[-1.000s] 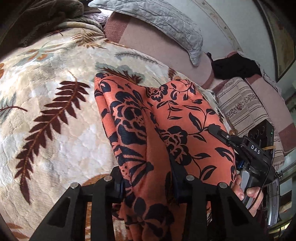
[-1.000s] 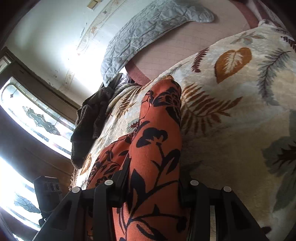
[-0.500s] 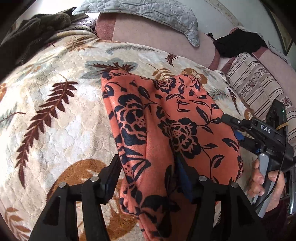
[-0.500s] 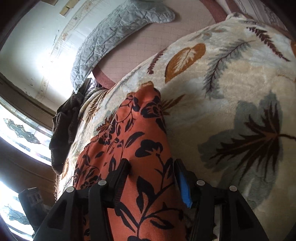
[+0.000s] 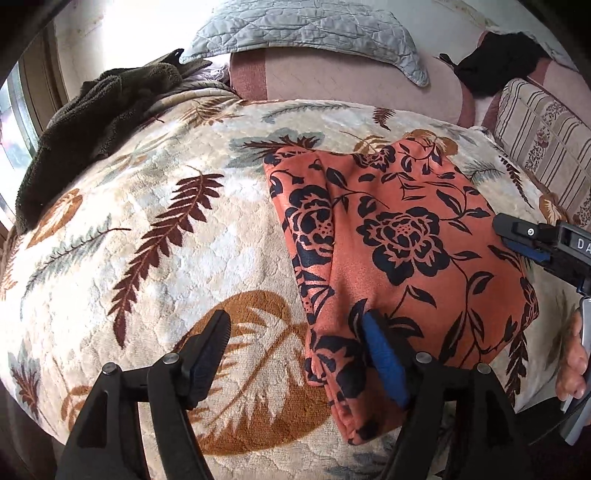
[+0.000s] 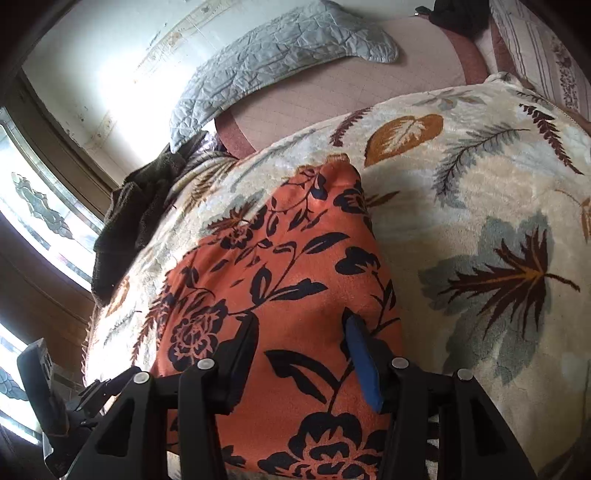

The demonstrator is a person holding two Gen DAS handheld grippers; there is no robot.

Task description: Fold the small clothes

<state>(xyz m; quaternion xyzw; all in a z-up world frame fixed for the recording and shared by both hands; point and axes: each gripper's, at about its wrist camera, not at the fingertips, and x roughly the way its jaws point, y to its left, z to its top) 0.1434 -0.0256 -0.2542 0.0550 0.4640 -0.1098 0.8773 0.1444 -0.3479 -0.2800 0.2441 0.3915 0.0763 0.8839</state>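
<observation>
A: Where was the folded orange floral garment (image 5: 399, 251) seen?

B: It was laid flat on the leaf-patterned blanket (image 5: 155, 236) spread over the bed, toward the right of the left wrist view — a doubled edge was seen running along its left side.

A: How was the left gripper (image 5: 295, 343) pictured?

B: Its jaws were caught opening. The blue-padded finger (image 5: 384, 362) was seen at the garment's near corner, touching or just above the cloth; the other finger was held over bare blanket, well clear of the fabric. Nothing was clamped between them.

A: And the right gripper (image 6: 299, 343)?

B: It was shown from its own camera with jaws apart, both fingers set over the near end of the garment (image 6: 280, 280). The orange cloth was seen between them and beneath them, but the pads were not pressed together on it. Whether the tips rested on the fabric could not be told. In the left wrist view the same tool (image 5: 532, 243) was seen at the garment's right edge, with a hand (image 5: 572, 362) wrapped around its handle.

A: What else was recorded?

B: A dark brown towel (image 5: 92, 122) was heaped at the blanket's far left corner, a grey quilted pillow (image 5: 310, 33) was propped behind — and a striped cushion (image 5: 543, 129) was seen at the far right.
</observation>
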